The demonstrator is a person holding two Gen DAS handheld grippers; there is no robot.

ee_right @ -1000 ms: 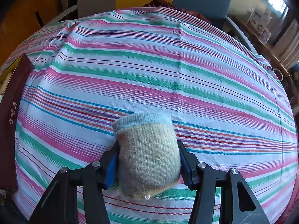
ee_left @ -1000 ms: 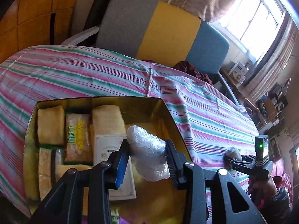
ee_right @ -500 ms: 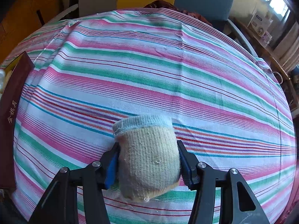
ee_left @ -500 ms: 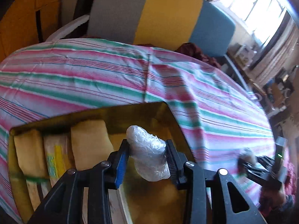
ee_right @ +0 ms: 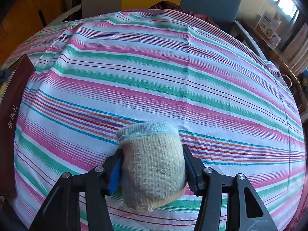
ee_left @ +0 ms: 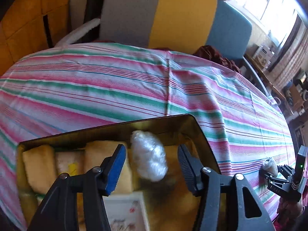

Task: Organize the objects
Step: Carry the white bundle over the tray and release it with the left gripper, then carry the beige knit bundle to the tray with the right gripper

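Note:
My left gripper is open above a gold tin box on the striped tablecloth. A clear plastic-wrapped bundle sits loose between the spread jaws, apart from both pads, over the box's right part. The box holds several yellow wrapped packs and a white card. My right gripper is shut on a rolled beige sock with a light blue cuff, low over the cloth. It also shows at the right edge of the left wrist view.
The striped tablecloth covers the table. The box's dark red outer wall stands at the left edge of the right wrist view. A grey, yellow and blue chair back stands behind the table. Shelves and clutter are at the right.
My left gripper has opened and let go of the plastic-wrapped bundle over the box. The left view has tilted up toward the chair. The right gripper has kept hold of the sock, almost still.

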